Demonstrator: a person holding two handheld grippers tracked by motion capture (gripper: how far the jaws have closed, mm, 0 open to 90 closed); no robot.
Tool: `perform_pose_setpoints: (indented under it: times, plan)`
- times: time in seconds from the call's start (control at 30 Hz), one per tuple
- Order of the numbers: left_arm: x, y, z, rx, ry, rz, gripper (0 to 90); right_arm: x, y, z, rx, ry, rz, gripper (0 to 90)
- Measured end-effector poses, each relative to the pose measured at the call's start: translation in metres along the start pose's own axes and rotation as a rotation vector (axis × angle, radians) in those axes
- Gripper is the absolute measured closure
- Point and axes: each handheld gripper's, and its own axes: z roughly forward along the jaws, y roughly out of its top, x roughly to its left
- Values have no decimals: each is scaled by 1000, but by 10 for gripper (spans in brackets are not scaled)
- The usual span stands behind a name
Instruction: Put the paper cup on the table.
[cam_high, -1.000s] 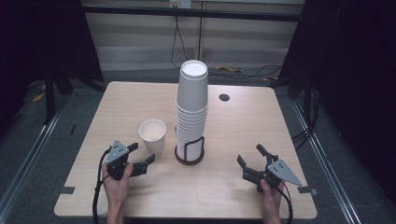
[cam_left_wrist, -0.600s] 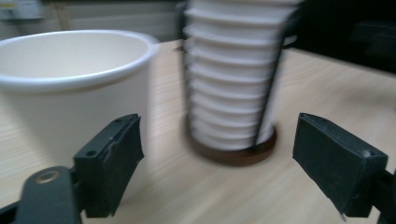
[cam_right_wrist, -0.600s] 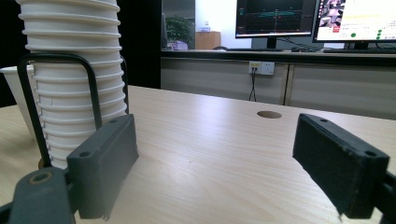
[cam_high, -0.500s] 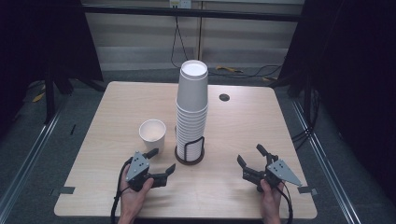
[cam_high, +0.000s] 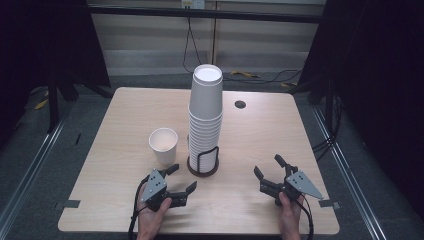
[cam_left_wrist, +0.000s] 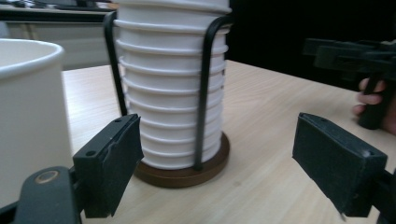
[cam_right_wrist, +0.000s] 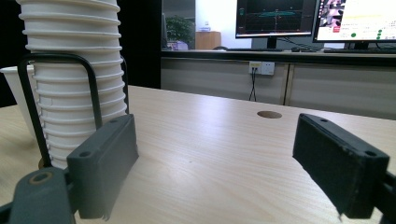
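Observation:
A tall stack of white paper cups (cam_high: 205, 120) stands in a black wire holder on a round brown base (cam_high: 202, 168) at the table's middle. A single white cup (cam_high: 163, 145) stands upright just left of it. My left gripper (cam_high: 183, 176) lies low near the front edge, a little in front of the holder and pointing at it, open. Its jaws have just opened slightly further, with nothing between them. In the left gripper view the stack (cam_left_wrist: 173, 93) stands ahead and the single cup (cam_left_wrist: 28, 116) at the left. My right gripper (cam_high: 267, 165) rests open at the front right.
The light wooden table (cam_high: 260, 130) has a small round cable hole (cam_high: 240, 104) at the back right of the stack. Dark floor and black frame rails surround the table. Monitors (cam_right_wrist: 275, 18) show far behind in the right gripper view.
My left hand has slid right along the front of the table, from in front of the single cup to in front of the holder. The right hand has stayed put.

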Motion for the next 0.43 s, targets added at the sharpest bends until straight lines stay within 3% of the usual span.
perform_pose_setpoints:
  times: [0.03,0.07,0.13,0.17,0.43]
  plan:
    - [-3,-1,-1,-14,-5,-10,155,0,0,0,0,-1,0,136]
    - [-4,-2,-3,-38,4,6,157,0,0,0,-1,-1,-1,135]
    - [-6,-6,-9,-125,31,18,159,0,0,0,1,-3,2,135]
    - [-7,-7,-11,-146,37,35,160,0,0,0,0,-5,0,136]
    - [-8,-7,-10,-139,35,16,158,0,0,0,10,-7,6,134]
